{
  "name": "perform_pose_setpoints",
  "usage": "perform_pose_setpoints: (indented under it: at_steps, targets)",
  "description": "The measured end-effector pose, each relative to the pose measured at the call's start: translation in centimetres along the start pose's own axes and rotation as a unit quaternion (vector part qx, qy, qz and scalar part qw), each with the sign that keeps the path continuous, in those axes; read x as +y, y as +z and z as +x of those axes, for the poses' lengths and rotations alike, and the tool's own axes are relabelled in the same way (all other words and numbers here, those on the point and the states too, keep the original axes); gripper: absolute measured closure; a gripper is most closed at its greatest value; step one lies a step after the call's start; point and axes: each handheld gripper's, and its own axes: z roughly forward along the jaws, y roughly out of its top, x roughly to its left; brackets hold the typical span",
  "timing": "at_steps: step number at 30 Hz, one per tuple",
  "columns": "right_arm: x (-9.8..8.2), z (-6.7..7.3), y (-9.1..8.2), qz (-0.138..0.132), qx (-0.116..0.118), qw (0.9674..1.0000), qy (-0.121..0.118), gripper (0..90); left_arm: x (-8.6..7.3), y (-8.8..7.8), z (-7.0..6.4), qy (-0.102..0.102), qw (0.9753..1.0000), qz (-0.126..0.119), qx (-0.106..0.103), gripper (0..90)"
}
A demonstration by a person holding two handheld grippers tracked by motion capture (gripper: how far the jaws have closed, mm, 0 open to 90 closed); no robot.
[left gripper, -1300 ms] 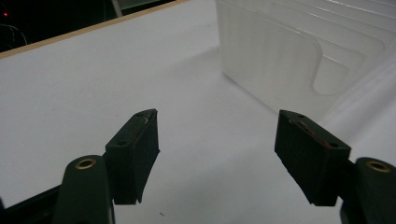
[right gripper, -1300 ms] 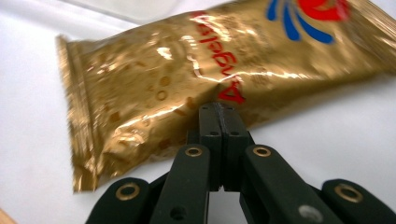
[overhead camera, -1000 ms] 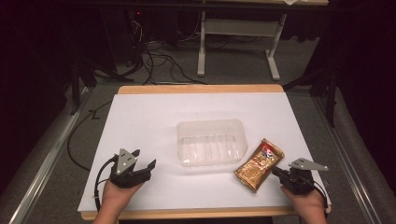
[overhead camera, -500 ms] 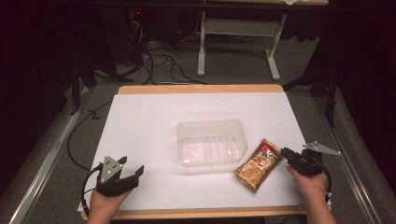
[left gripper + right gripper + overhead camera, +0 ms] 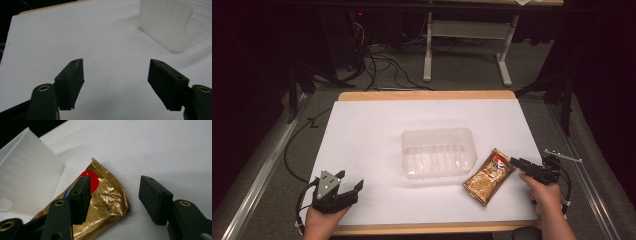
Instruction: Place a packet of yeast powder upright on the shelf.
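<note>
Opening right gripper jaws over gold packet corner, nothing gripped.

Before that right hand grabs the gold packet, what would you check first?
1. Right gripper jaws apart: ok, they have just been opening.
2. Gold packet between the jaws: not ok, its corner lies by one jaw, nothing gripped.
3. Packet flat on the white table: ok.
4. Clear tray empty and upright: ok.
5. Packet clear of the tray: cannot tell.
6. Left gripper out of the way, holding nothing: ok.
</note>
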Motion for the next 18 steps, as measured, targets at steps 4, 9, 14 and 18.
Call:
perform_pose_setpoints:
  at_steps: [4, 9, 14, 18]
  targets:
    - [-0.09, -0.05, 0.18, 0.008, 0.007, 0.9999, 0.007, 42.8, 0.03, 0.07, -0.11, 0.004, 1.0, 0.0, -0.001, 29.6]
    - [-0.24, -0.36, 0.47, 0.02, 0.026, 0.9992, 0.024, 42.3, 0.04, 0.09, -0.2, 0.007, 1.0, 0.002, -0.001, 29.6]
    - [-0.35, -0.77, 0.51, 0.022, 0.041, 0.9977, 0.05, 47.5, 0.13, -0.07, -0.07, 0.008, 1.0, -0.002, -0.001, 29.6]
    - [-0.49, -0.71, 0.72, 0.037, 0.06, 0.9959, 0.056, 51.6, 0.13, -0.15, 0.14, 0.005, 1.0, -0.004, -0.001, 29.6]
